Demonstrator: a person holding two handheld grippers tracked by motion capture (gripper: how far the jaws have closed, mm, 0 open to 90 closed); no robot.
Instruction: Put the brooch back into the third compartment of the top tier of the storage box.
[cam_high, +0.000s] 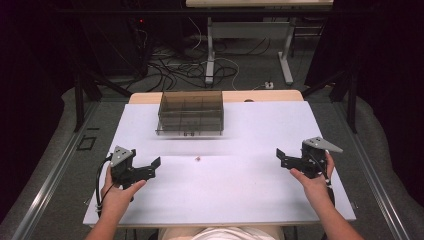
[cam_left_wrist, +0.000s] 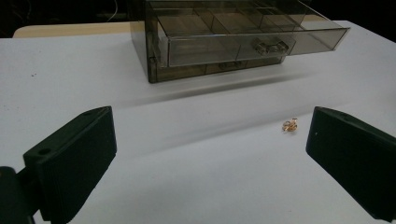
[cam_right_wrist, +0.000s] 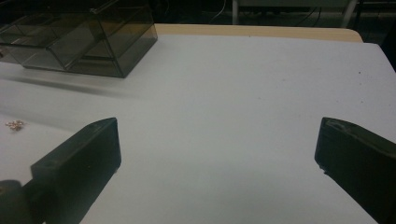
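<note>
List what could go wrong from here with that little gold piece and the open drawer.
The gold trinket is tiny and lies flat on the white table; the broad fingers of the left gripper may push it away rather than pinch it. The top drawer of the smoky organizer stands pulled out, so a low reach could knock it.

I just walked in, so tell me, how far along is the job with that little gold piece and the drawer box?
Done: the top drawer of the smoky box already stands pulled out. In hand: nothing; the left gripper and right gripper are both open, apart at the table's sides. Left: the small gold piece lies loose on the white table, not yet picked up, probably meant for the drawer.
</note>
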